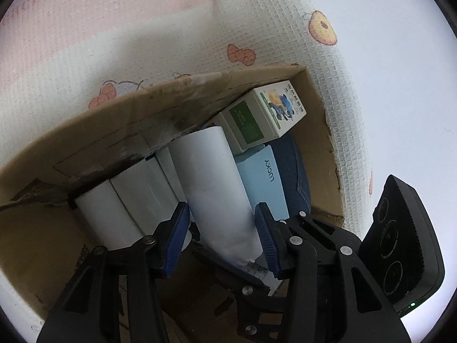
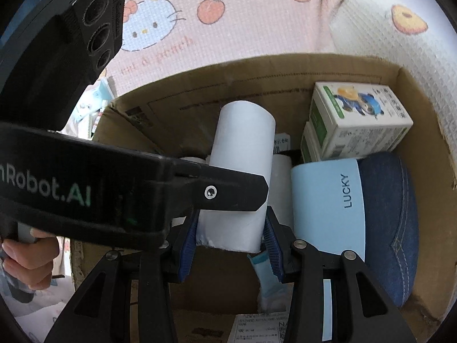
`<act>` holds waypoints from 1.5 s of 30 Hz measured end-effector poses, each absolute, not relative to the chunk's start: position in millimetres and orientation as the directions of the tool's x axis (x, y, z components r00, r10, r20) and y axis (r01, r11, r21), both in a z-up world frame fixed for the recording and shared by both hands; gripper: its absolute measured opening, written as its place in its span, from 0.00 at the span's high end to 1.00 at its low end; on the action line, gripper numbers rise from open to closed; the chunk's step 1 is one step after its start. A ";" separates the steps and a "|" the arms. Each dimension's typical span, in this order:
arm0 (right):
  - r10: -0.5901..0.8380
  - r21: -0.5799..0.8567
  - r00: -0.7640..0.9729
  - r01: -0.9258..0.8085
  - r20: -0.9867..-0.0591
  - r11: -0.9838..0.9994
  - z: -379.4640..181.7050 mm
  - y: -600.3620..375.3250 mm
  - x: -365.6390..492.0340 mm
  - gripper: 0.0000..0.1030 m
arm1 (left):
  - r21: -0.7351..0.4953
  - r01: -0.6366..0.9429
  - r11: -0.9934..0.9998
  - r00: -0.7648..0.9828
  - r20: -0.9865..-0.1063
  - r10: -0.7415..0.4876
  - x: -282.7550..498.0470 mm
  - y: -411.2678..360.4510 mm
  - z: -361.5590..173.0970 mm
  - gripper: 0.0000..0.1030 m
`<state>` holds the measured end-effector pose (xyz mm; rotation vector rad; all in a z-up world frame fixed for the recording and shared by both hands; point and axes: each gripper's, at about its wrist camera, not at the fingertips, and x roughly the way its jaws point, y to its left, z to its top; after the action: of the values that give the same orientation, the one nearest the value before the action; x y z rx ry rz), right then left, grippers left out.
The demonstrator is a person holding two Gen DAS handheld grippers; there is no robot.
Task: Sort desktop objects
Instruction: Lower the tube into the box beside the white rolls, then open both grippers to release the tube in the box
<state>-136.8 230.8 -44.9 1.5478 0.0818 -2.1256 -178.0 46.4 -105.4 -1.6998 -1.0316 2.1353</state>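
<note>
Both grippers hold one white paper roll (image 1: 212,188) over an open cardboard box (image 1: 120,131). My left gripper (image 1: 221,238) is shut on the roll's near end, blue pads on both sides. In the right wrist view my right gripper (image 2: 230,244) is shut on the same roll (image 2: 242,154), which stands tilted inside the box (image 2: 422,131). The left gripper's black body (image 2: 100,188) crosses in front of it. Other white rolls (image 1: 120,208) lie in the box to the left.
In the box lie a light blue "LUCKY" item (image 2: 331,205), a dark denim item (image 2: 391,223) and two white-green cartons (image 2: 357,120). A pink patterned cloth (image 2: 200,28) covers the surface behind. A paper label (image 2: 257,328) lies on the box floor.
</note>
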 end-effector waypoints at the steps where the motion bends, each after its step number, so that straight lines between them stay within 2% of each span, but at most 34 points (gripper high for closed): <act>1: -0.350 0.231 -0.218 0.434 -0.911 -0.871 -46.3 230.6 -137.5 0.60 | -0.640 0.253 -0.726 -0.297 -0.765 0.571 -179.8 47.3 -108.0 0.50; 15: -0.325 0.272 -0.064 0.410 -0.944 -0.870 -64.6 236.0 -166.3 0.60 | -0.620 0.354 -0.700 -0.287 -0.784 0.550 -183.9 46.8 -120.4 0.50; 24: -0.293 0.245 -0.049 0.429 -0.955 -0.869 -64.4 235.9 -166.4 0.60 | -0.587 0.381 -0.714 -0.259 -0.809 0.527 -187.6 49.3 -126.8 0.50; 29: -0.284 0.228 -0.057 0.453 -0.957 -0.862 -51.6 237.2 -164.2 0.59 | -0.520 0.395 -0.757 -0.225 -0.854 0.469 -190.4 54.2 -134.0 0.52; 32: -0.245 0.170 -0.105 0.466 -0.964 -0.869 -38.7 239.7 -163.8 0.59 | -0.489 0.404 -0.773 -0.199 -0.872 0.447 -192.1 56.2 -136.7 0.52; 40: -0.252 0.180 -0.103 0.456 -0.962 -0.872 -40.9 249.5 -165.1 0.59 | -0.524 0.461 -0.716 -0.216 -0.849 0.483 -193.3 44.9 -143.6 0.52; 45: -0.260 0.194 -0.088 0.455 -0.962 -0.869 -52.1 254.2 -166.6 0.59 | -0.545 0.427 -0.721 -0.222 -0.837 0.501 -190.1 45.6 -139.1 0.52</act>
<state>-166.6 254.2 -52.1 1.7208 0.2108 -2.0035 -190.1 45.6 -139.1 -1.9246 -1.1496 2.1231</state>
